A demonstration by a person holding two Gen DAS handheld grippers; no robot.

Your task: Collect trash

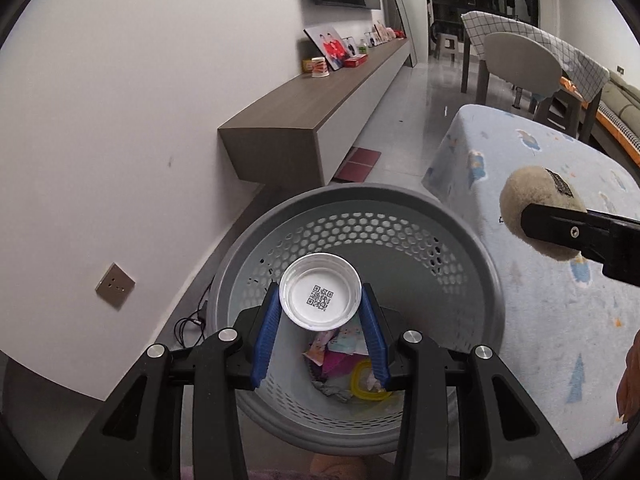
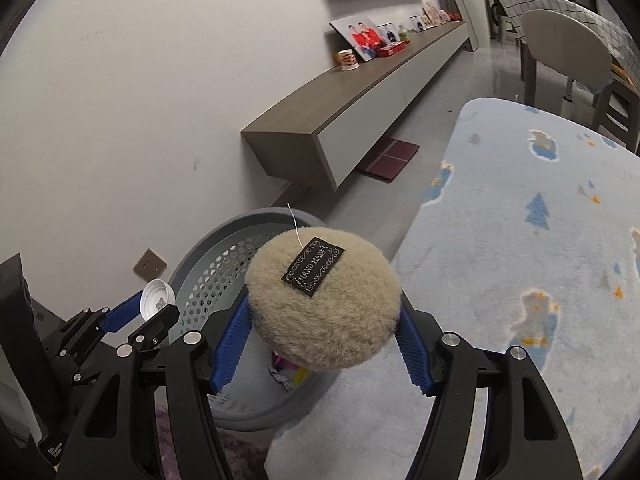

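- The left gripper (image 1: 320, 300) pinches the white lid (image 1: 320, 295) by its rim, over the grey bin (image 1: 472, 264), presumably ready to drop
- The right gripper (image 2: 324, 322) clamps the furry puff (image 2: 324, 300), bin at its 8 o'clock, likely headed there next

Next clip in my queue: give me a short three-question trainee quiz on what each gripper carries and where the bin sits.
1. What does the left gripper hold?
2. True or false: the round beige fluffy pad with a black label lies inside the grey perforated plastic bin.
3. Which item is right over the bin's opening? A) pad B) white round plastic lid with a QR code

Key: 1. The white lid, between its jaws. 2. False: the right gripper holds it, over the bin's rim and the blue patterned fleece cover. 3. B
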